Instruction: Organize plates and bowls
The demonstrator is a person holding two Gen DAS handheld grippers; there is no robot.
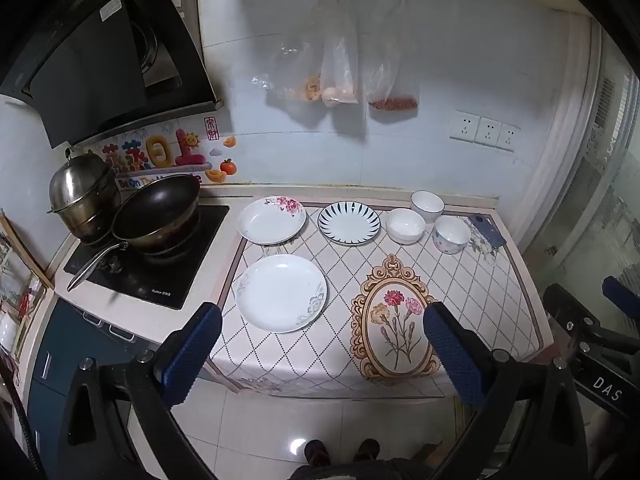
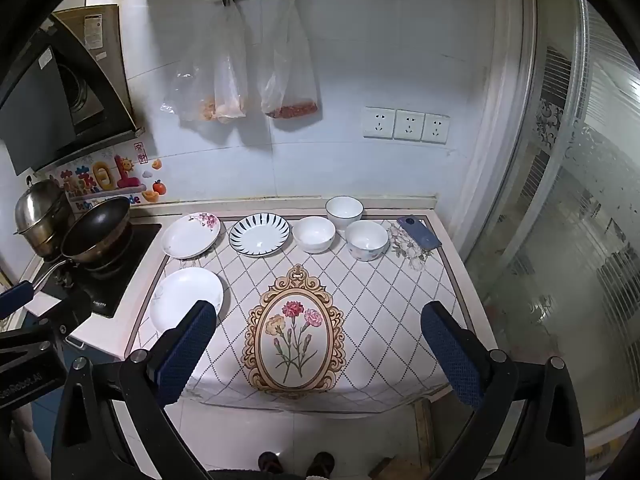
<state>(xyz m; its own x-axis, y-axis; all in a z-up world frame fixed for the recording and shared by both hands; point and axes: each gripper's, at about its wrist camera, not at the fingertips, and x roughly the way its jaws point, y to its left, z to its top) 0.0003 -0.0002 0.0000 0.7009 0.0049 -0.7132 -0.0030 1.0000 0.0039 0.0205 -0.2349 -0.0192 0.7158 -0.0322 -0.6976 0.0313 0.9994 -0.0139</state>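
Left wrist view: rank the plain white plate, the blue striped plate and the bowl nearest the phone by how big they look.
1. plain white plate, though it is nearest the camera, which helps.
2. blue striped plate.
3. bowl nearest the phone, clearly smallest.

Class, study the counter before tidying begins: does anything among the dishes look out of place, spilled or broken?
Nothing is spilled or broken. One oddity: a blue phone lies at the counter's far right corner beside the patterned bowl, not belonging among the crockery. The plates and bowls sit upright and separate, unstacked.
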